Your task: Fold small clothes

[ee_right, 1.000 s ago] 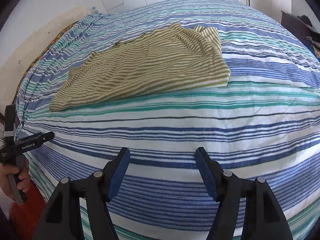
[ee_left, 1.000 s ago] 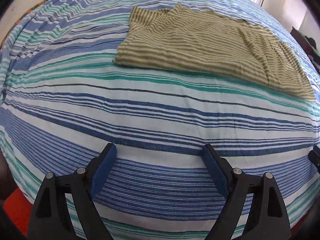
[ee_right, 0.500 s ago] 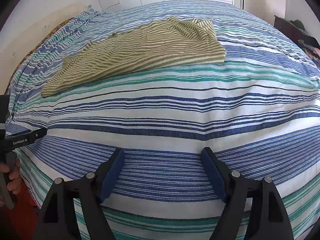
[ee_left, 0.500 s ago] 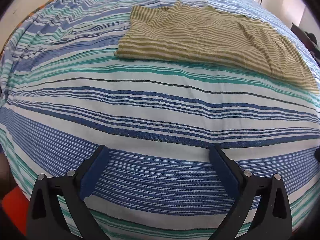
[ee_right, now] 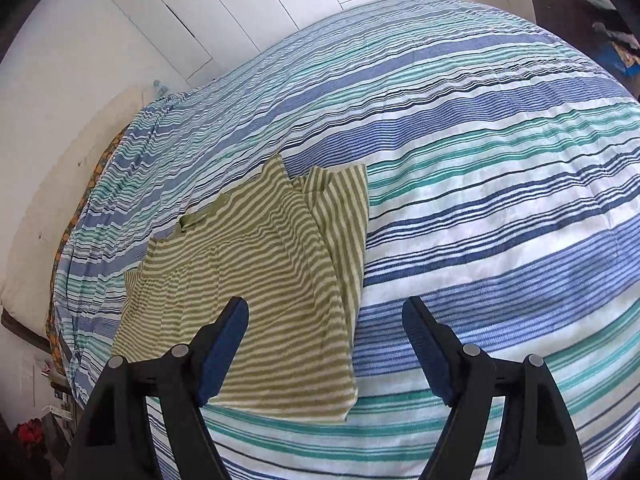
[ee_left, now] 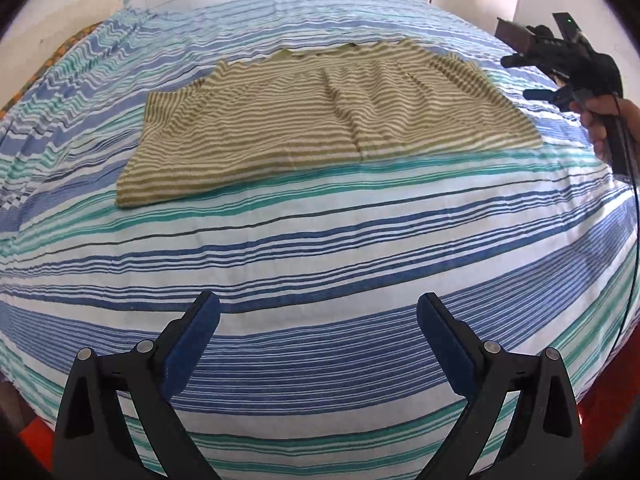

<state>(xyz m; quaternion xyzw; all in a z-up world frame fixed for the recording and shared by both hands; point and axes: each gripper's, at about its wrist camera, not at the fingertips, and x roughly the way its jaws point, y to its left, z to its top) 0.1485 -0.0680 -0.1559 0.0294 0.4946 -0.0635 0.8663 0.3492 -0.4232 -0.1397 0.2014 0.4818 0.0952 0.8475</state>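
An olive and cream striped shirt (ee_left: 320, 120) lies flat on the bed, with one sleeve at its left and one at its right. My left gripper (ee_left: 318, 320) is open and empty, held over the near part of the bed, well short of the shirt. My right gripper (ee_right: 326, 328) is open and empty, hovering over the shirt's (ee_right: 256, 288) near right corner, with its left finger above the fabric. It also shows in the left wrist view (ee_left: 560, 68), at the shirt's right side, held by a hand.
The bed has a blue, teal and white striped cover (ee_left: 320, 248). White cupboard doors (ee_right: 224, 4) stand behind it. A dark piece of furniture with clothes (ee_right: 580, 8) is at the far right. A pillow edge (ee_right: 48, 240) lies at the left.
My right gripper has moved up and forward to hover over the shirt's right corner. My left gripper has turned so that the whole shirt and the right gripper are in its view.
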